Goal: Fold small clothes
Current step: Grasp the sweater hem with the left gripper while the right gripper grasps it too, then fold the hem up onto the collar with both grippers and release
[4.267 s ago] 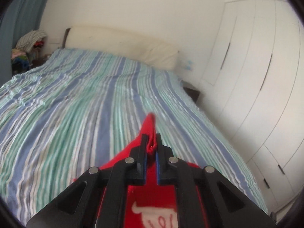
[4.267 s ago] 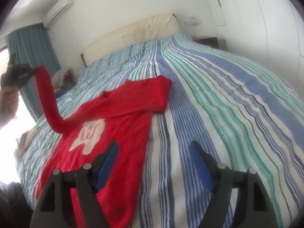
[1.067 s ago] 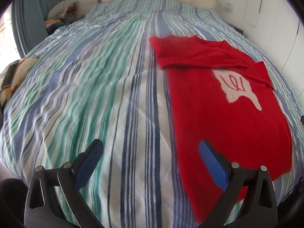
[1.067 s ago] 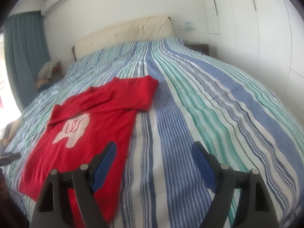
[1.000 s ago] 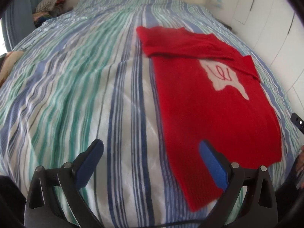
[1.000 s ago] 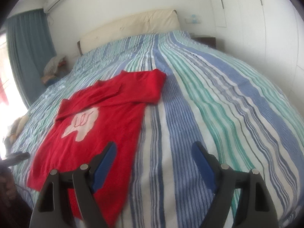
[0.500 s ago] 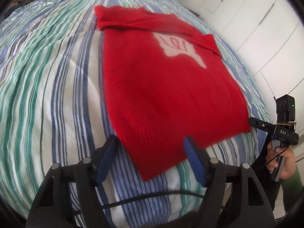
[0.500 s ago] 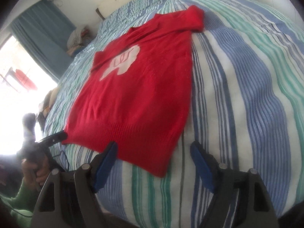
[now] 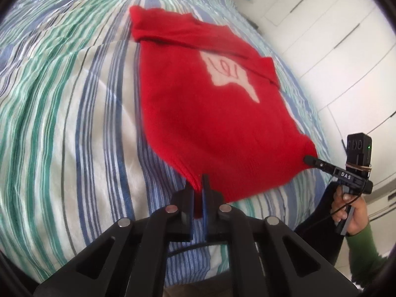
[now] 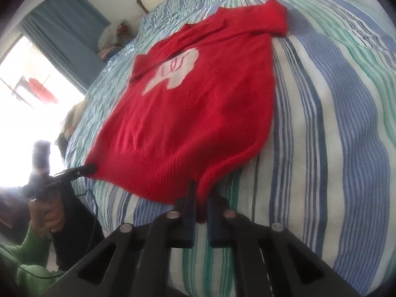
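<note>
A red sweater (image 9: pixel 198 113) lies flat on the striped bed (image 9: pixel 74 99), sleeves folded across the chest, hem at the near edge. The left gripper (image 9: pixel 197 193) has just closed and is clamped on the hem's near left corner; the right gripper (image 10: pixel 201 203) has likewise just closed on the near right corner. To fold well, I would lift both corners together, keep the hem taut and level, and carry it toward the far collar.

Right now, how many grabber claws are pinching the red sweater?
2. The left gripper pinches the near bottom corner of the red sweater on the striped bed. The right gripper pinches the other bottom corner. Both jaws have just closed on the fabric.
</note>
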### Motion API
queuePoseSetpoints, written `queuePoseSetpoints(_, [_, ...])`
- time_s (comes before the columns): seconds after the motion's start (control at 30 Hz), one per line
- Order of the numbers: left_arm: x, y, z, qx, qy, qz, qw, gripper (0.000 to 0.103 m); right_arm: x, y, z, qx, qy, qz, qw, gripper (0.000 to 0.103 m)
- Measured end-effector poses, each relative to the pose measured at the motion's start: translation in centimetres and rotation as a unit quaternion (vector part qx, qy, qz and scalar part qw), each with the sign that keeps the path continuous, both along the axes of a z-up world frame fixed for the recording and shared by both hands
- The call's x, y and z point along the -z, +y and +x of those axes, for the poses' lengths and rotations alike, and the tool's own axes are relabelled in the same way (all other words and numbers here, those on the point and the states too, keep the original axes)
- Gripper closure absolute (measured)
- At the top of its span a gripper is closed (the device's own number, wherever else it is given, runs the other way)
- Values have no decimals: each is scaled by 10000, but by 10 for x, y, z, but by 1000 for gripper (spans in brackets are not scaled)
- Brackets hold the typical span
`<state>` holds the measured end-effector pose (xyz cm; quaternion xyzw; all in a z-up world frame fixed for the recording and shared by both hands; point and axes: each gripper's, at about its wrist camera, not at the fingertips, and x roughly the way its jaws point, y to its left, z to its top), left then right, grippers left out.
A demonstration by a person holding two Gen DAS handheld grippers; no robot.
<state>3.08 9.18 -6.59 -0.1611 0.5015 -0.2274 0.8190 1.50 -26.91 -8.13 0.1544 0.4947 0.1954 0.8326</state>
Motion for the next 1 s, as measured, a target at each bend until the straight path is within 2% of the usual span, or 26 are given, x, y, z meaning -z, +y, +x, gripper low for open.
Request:
queuePoseSetpoints(0.13, [-29,11,45,-313,-392,-308,9983,100,-43,-11,28,208,-588,91,9980,98])
queuePoseSetpoints(0.23, [-46,13,103,-529,-682,-357,9956,100,-70,-24,71,501,-983,206,9937,98])
queuePoseSetpoints(0.33, [-53,10,171,-748,-738,-309,9940,100,-86,-28,130,682,-1267,182,9894,98])
queuePoseSetpoints(0.53, [-41,-3,285,-1157,-575,159,9915,100,-86,-29,260,1105,-1147,85,9872,98])
queuePoseSetpoints(0.7, [-13,-18,351,-1315,-352,590,9889,98,-58,-31,340,1547,-960,-19,9833,98])
queuePoseSetpoints(0.73, [-5,-19,362,-1333,-208,673,9886,91,-50,-32,351,1626,-909,39,9825,98])
queuePoseSetpoints(0.77, [1,-18,369,-1371,-57,696,9881,90,-41,-33,360,1659,-847,128,9824,98])
queuePoseSetpoints(0.8, [5,-15,373,-1418,80,625,9879,83,-34,-34,367,1737,-778,208,9815,95])
queuePoseSetpoints(0.83, [7,-9,375,-1468,159,472,9879,71,-28,-38,371,1856,-743,343,9792,84])
queuePoseSetpoints(0.87, [4,-2,372,-1550,143,314,9873,62,-25,-42,372,1937,-729,493,9771,74])
queuePoseSetpoints(0.9, [-2,5,366,-1697,46,287,9851,37,-27,-46,370,1993,-799,616,9747,54])
queuePoseSetpoints(0.93, [-9,12,359,-1878,-115,340,9816,20,-31,-48,365,2023,-936,692,9724,47])
queuePoseSetpoints(1.0, [-23,26,344,-2157,-459,353,9747,15,-44,-51,354,1970,-1158,611,9716,47])
